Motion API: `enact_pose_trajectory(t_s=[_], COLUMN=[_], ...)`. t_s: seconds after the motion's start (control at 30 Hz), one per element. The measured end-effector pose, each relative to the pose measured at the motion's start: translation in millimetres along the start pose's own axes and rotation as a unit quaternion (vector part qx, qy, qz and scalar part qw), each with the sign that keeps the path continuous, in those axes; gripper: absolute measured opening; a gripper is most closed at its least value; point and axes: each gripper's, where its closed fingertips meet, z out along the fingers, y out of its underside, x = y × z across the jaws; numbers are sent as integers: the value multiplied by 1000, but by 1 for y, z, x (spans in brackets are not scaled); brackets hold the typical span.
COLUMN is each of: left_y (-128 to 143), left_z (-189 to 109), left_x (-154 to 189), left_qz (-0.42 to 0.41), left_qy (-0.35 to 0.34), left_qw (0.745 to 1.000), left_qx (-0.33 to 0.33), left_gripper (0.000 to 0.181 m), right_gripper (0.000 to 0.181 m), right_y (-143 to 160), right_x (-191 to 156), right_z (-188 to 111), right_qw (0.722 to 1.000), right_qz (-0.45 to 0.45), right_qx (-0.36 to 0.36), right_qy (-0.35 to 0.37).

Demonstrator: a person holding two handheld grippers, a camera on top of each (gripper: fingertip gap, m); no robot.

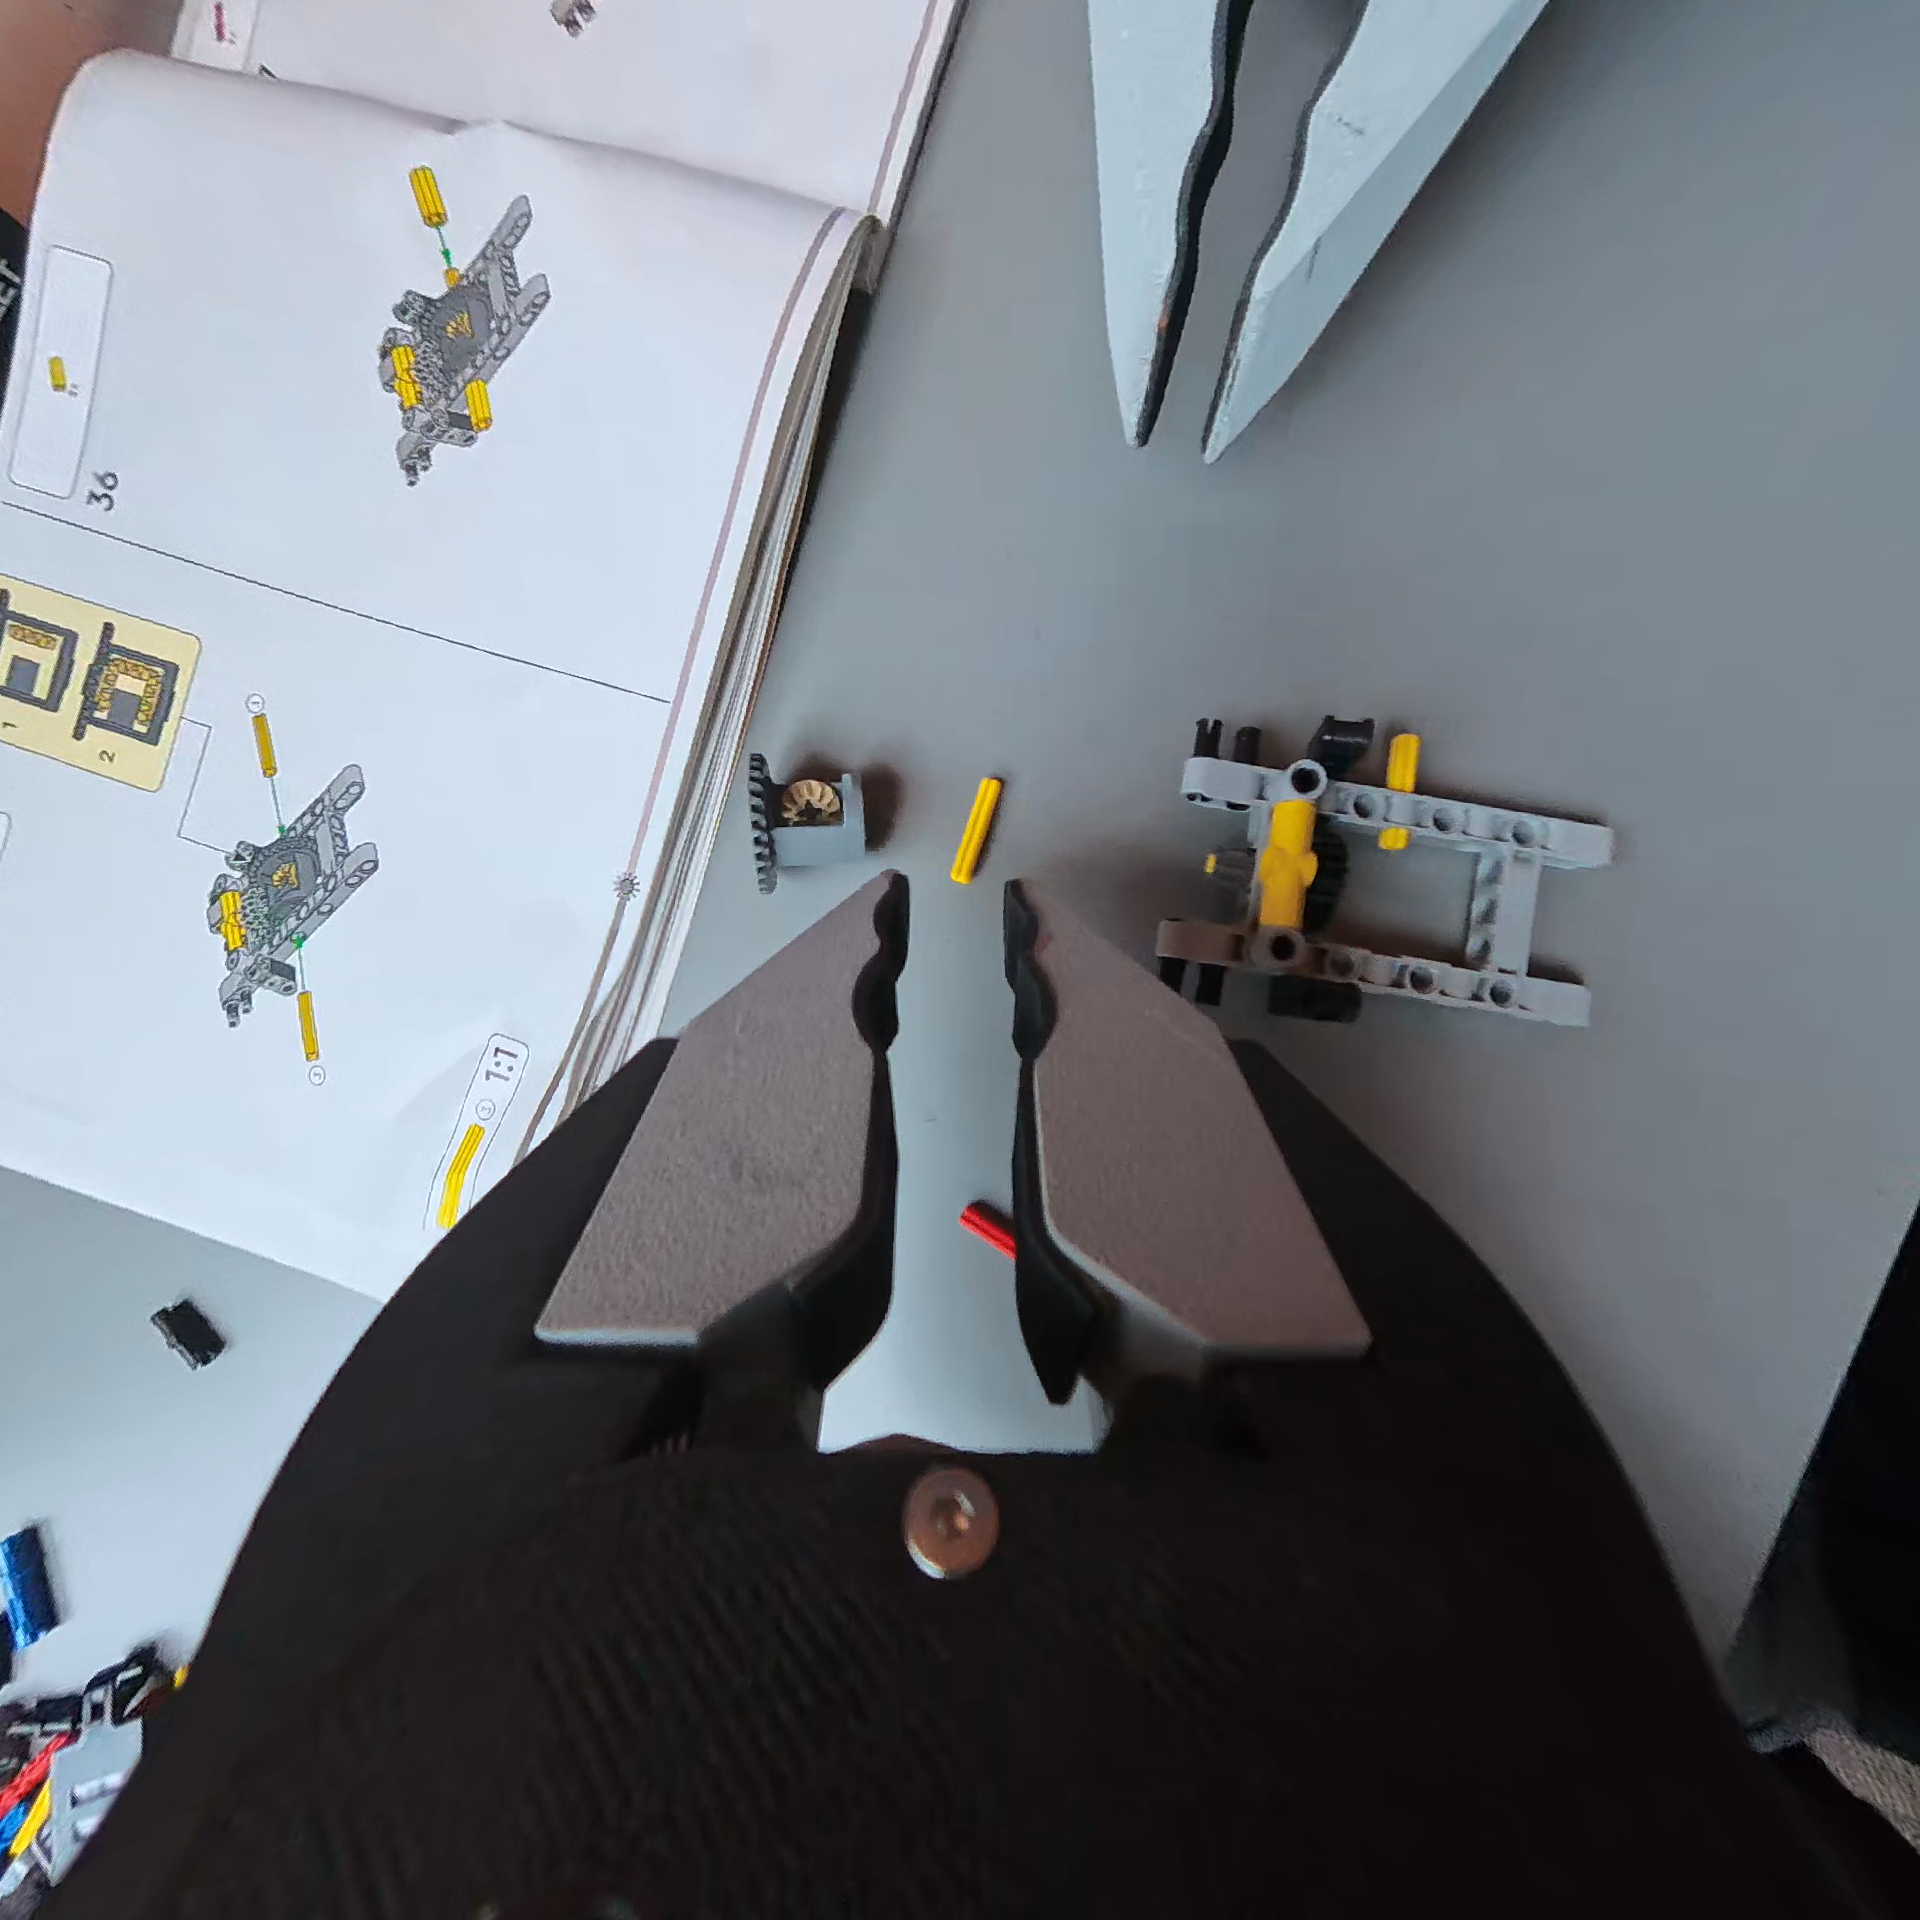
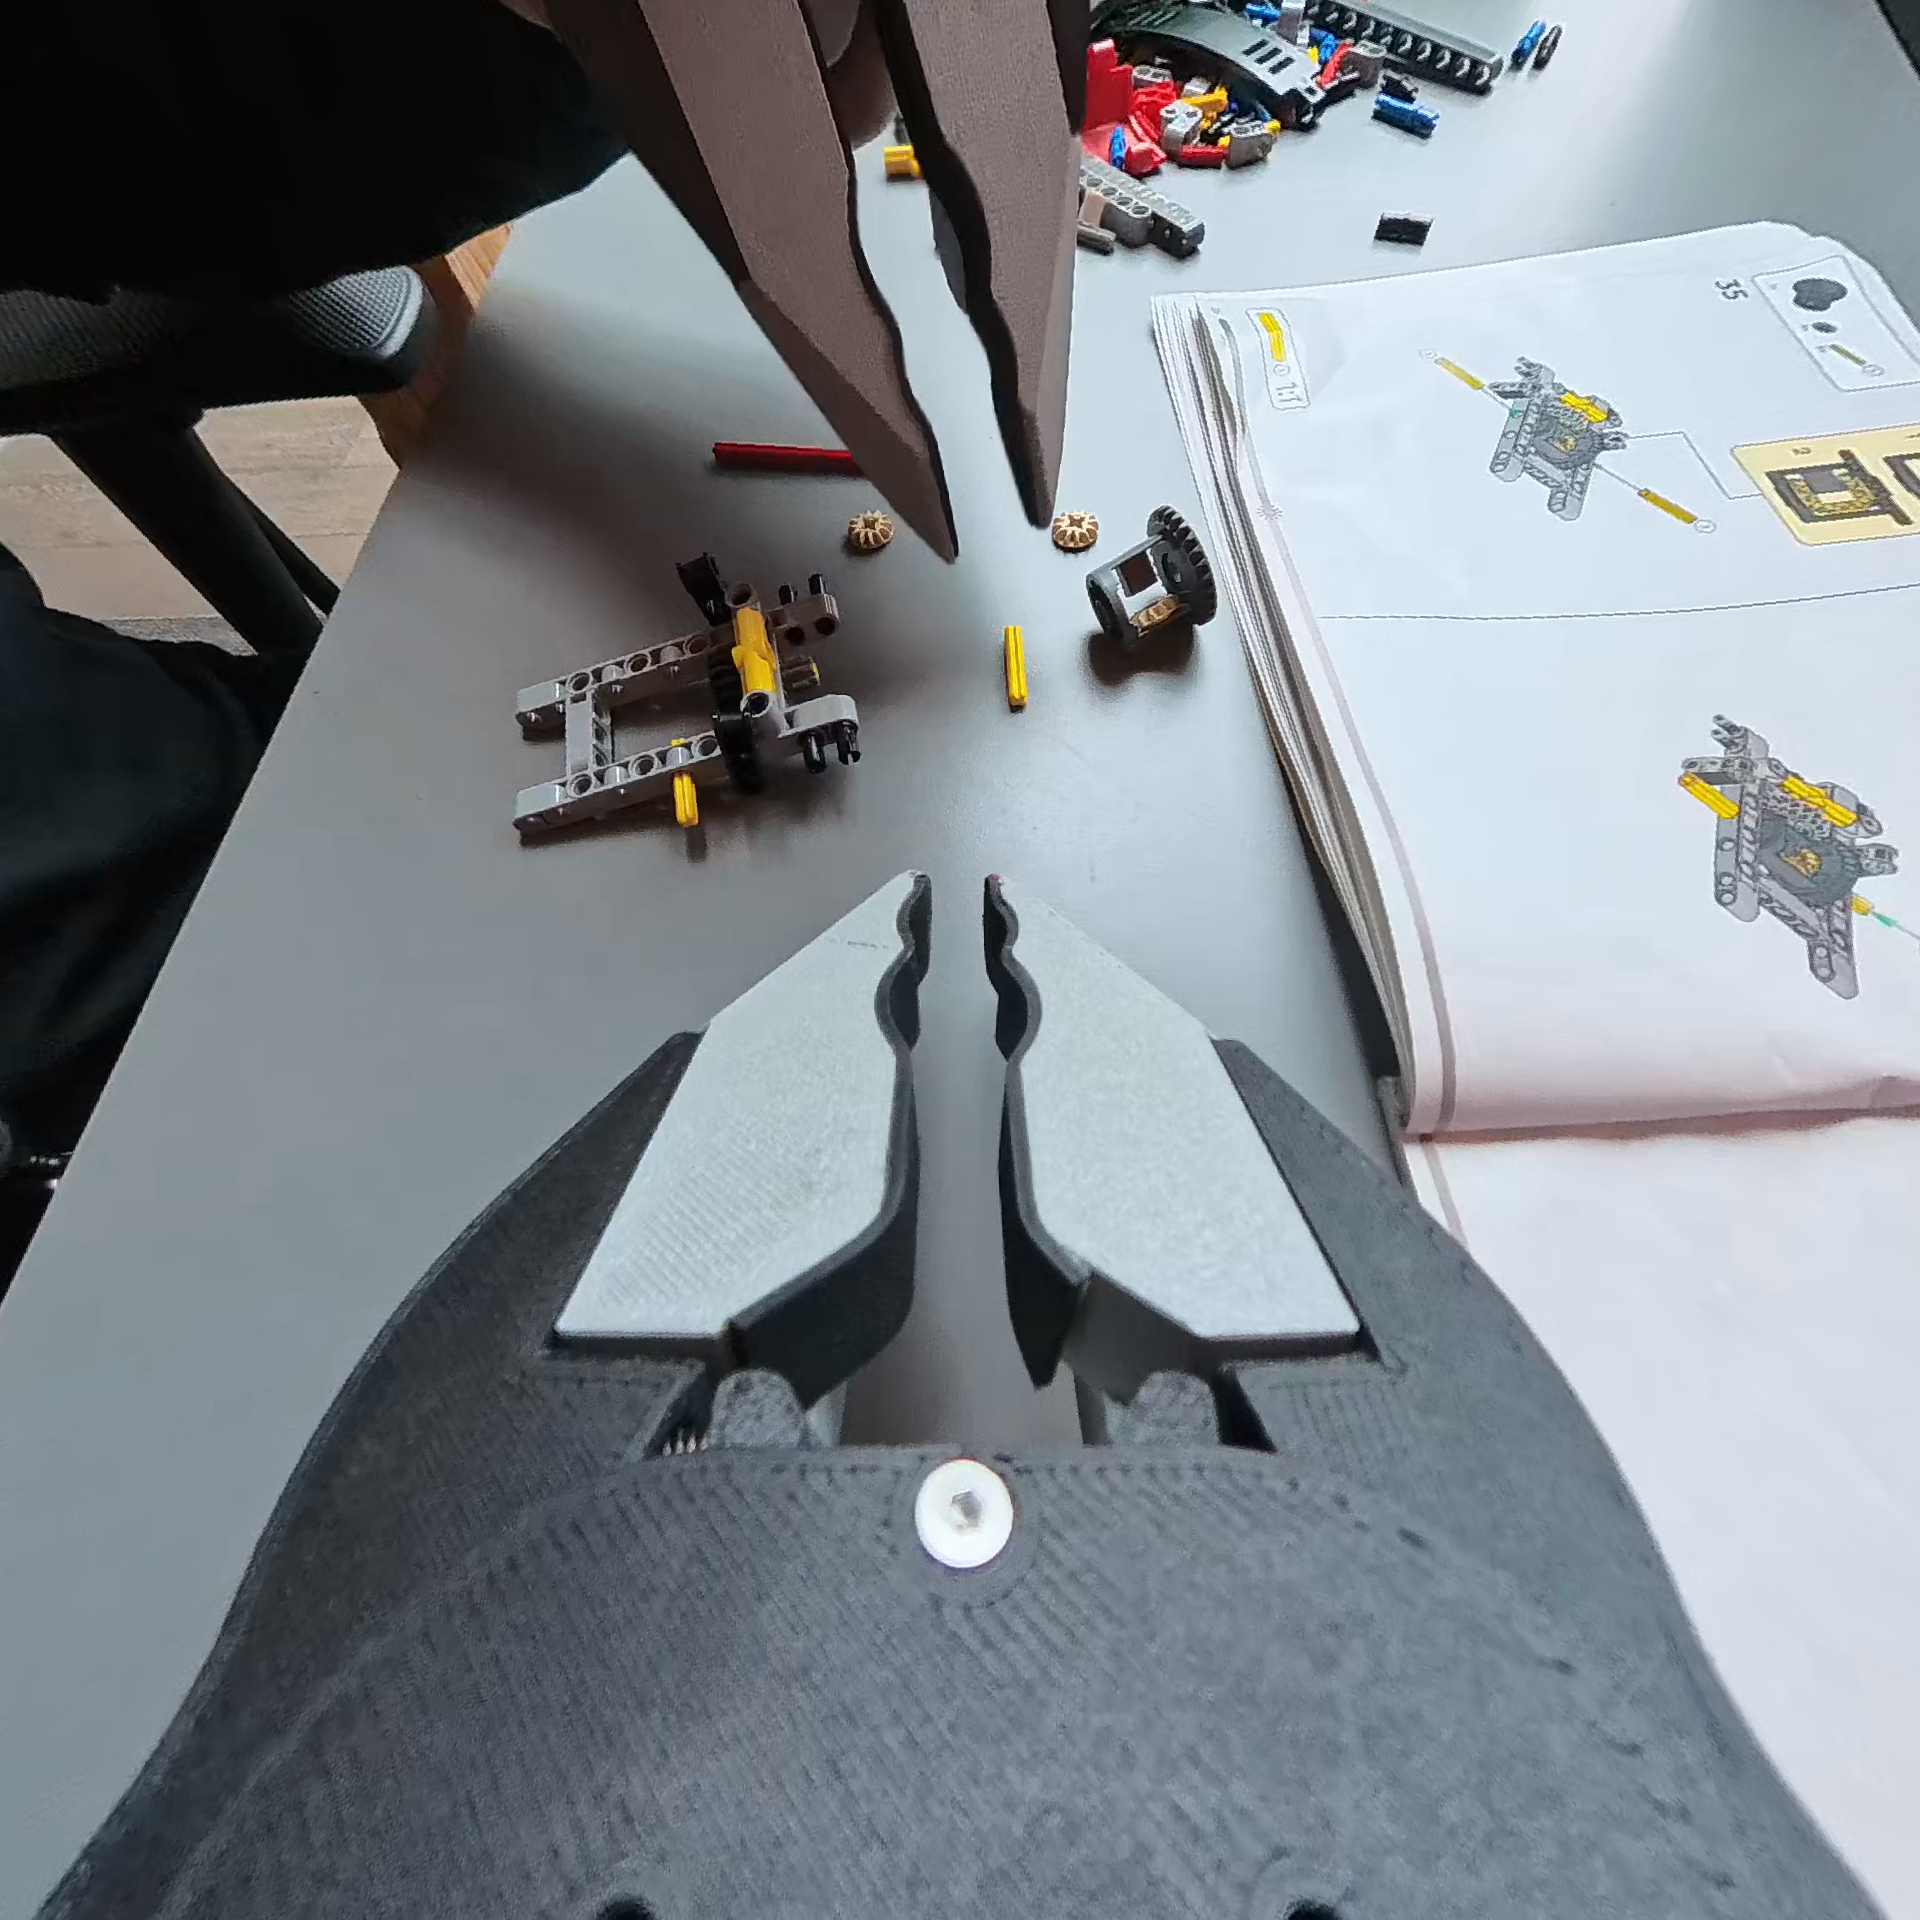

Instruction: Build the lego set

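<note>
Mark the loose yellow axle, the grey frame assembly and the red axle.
loose yellow axle (image 2: pixel 1014 667), right wrist view, mid-shaft.
grey frame assembly (image 2: pixel 597 732), right wrist view, cross beam.
red axle (image 2: pixel 774 455), right wrist view, mid-shaft.

Smooth matte grey tabletop (image 2: pixel 312 1039) filling most of both views, evenly lit by soft daylight, with faint sheen and only weak shadows. Past the tabletop's left edge in the right wrist view, pale wood-look floor (image 2: pixel 156 499). Standing there beside that edge, black office chair (image 2: pixel 208 343) with mesh-textured armrest and dark metal leg. Near the tabletop's far corner, a small patch of warm brown wood (image 2: pixel 462 275).
</note>
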Motion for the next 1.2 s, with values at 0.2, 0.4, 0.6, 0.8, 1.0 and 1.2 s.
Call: enact_pose_trajectory(t_s=[0.2,0.4,0.6,0.8,1.0,1.2], left_y=[0,2,6,4,2,3], left_z=[-4,9,16,20,22,14], left_x=[-22,-28,-29,-30,-28,-22], left_qz=[-45,-58,-49,-37,-11,65], left_qy=[-36,-19,-13,-13,-14,-9], left_qw=[998,998,999,999,999,995], left_qx=[12,5,-17,-25,-30,-73], left_gripper=[32,38,39,35,20,20], right_gripper=[7,8,8,8,8,8], right_y=[1,1,1,2,1,0], right_x=[-1,-1,-1,-2,-2,-3], right_z=[3,2,3,3,4,4], right_qw=[1000,1000,1000,1000,1000,1000], right_qz=[0,2,2,1,0,-3], right_qx=[-7,-6,-9,-10,-9,-5], right_qy=[-9,-10,-14,-13,-14,-13])
